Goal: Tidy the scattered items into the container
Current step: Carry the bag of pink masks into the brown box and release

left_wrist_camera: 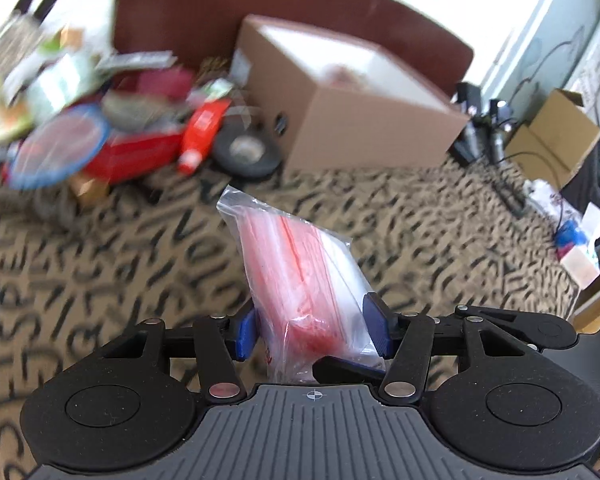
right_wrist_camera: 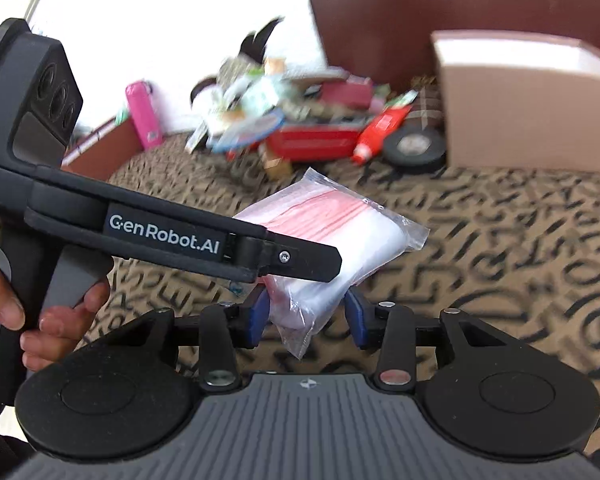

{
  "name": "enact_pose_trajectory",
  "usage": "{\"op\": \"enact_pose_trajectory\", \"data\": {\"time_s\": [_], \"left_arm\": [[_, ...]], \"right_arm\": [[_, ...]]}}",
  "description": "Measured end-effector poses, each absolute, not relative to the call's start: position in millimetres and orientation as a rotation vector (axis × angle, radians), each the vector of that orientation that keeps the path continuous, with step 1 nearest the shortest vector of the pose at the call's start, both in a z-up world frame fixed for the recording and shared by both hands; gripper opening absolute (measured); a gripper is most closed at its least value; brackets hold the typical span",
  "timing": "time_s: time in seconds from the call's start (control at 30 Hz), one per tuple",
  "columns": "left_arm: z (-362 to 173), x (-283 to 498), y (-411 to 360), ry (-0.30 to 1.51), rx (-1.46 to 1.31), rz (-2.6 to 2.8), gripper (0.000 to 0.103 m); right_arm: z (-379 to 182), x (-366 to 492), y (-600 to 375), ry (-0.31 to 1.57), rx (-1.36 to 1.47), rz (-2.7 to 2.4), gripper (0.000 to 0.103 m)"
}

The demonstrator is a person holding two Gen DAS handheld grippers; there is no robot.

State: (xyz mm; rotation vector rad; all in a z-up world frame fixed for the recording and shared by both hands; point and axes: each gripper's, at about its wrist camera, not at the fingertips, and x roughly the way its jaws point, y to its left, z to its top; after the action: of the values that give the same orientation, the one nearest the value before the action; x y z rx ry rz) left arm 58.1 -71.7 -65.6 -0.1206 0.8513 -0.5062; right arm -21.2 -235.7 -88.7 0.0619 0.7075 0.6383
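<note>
A clear plastic packet of red-striped zip bags (left_wrist_camera: 300, 264) is held up above the patterned carpet. My left gripper (left_wrist_camera: 315, 330) is shut on its lower end. In the right wrist view the same packet (right_wrist_camera: 332, 236) is crossed by the left gripper's black finger (right_wrist_camera: 300, 260). My right gripper (right_wrist_camera: 308, 318) has its blue pads on either side of the packet's lower corner; contact is unclear. An open cardboard box (left_wrist_camera: 352, 96) stands beyond on the carpet; it also shows in the right wrist view (right_wrist_camera: 532, 112). A heap of scattered items (left_wrist_camera: 80, 116) lies left of it.
A red bottle (left_wrist_camera: 202, 132) and a black tape roll (left_wrist_camera: 246, 152) lie between the heap and the box. A pink bottle (right_wrist_camera: 144, 114) stands at the wall. A brown headboard-like panel (left_wrist_camera: 204, 12) is behind. Smaller cartons and cables (left_wrist_camera: 548, 136) sit right.
</note>
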Motion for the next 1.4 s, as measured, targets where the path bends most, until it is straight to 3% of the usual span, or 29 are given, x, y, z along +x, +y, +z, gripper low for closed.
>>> {"op": "enact_pose_trajectory", "data": {"time_s": [0.5, 0.9, 0.93, 0.97, 1.03, 1.2, 1.4], "left_arm": [[33.2, 168.8, -144.3, 0.633, -0.106, -0.567, 0.06], [-13.2, 327.1, -183.1, 0.753, -0.181, -0.474, 0.067], [-18.5, 341.2, -186.4, 0.775, -0.176, -0.466, 0.076], [-23.5, 355.2, -189.9, 0.806, -0.167, -0.459, 0.087], [-26.0, 368.2, -195.2, 0.822, -0.158, -0.452, 0.095], [-28.6, 364.5, -193.5, 0.814, -0.166, -0.495, 0.1], [-24.7, 338.1, -206.7, 0.79, -0.058, -0.458, 0.1]], "right_arm": [[5.1, 71.0, -275.5, 0.447, -0.022, 0.53, 0.046], [-15.8, 225.0, -293.3, 0.555, -0.018, 0.534, 0.046], [-18.7, 237.3, -293.8, 0.563, -0.018, 0.525, 0.046], [-22.0, 247.5, -293.1, 0.573, -0.025, 0.516, 0.047], [-29.7, 270.6, -290.4, 0.594, -0.054, 0.472, 0.054], [-39.3, 284.7, -295.1, 0.58, -0.049, 0.413, 0.078], [-47.0, 260.2, -299.8, 0.585, -0.052, 0.408, 0.088]]}}
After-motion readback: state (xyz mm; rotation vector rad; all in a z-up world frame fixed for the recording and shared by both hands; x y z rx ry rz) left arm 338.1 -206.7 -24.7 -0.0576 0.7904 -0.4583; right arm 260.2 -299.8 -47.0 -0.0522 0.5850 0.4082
